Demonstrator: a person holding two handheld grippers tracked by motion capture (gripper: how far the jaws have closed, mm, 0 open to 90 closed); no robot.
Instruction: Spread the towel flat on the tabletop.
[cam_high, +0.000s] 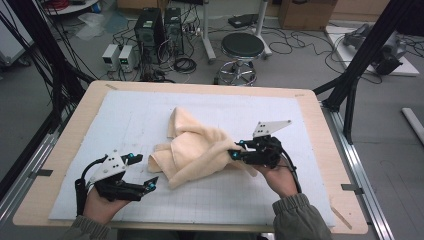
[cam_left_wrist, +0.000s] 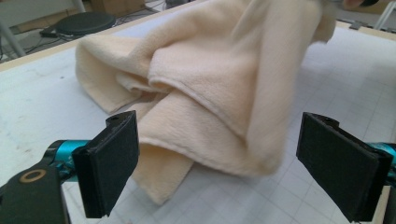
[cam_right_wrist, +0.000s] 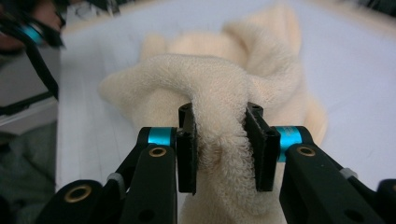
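A thick fold of the cream towel (cam_right_wrist: 219, 93) is clamped by the right gripper (cam_right_wrist: 219, 149), seemingly for lifting, while the left gripper (cam_left_wrist: 219, 172) is held with jaws apart before its near corner.

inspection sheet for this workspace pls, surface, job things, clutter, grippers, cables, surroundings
surface: white gridded mat on a wooden table
job's things: one cream towel, crumpled in a heap mid-mat
clutter: nothing seen on the mat besides the towel
grippers: right gripper has its jaws pinched on a fold of the towel; left gripper jaws stand wide, towel ahead of them, not touching
cables: a black cable trails from each gripper; loose cables lie tangled on the floor
surroundings: black stool, computer tower, cardboard box, black frame posts
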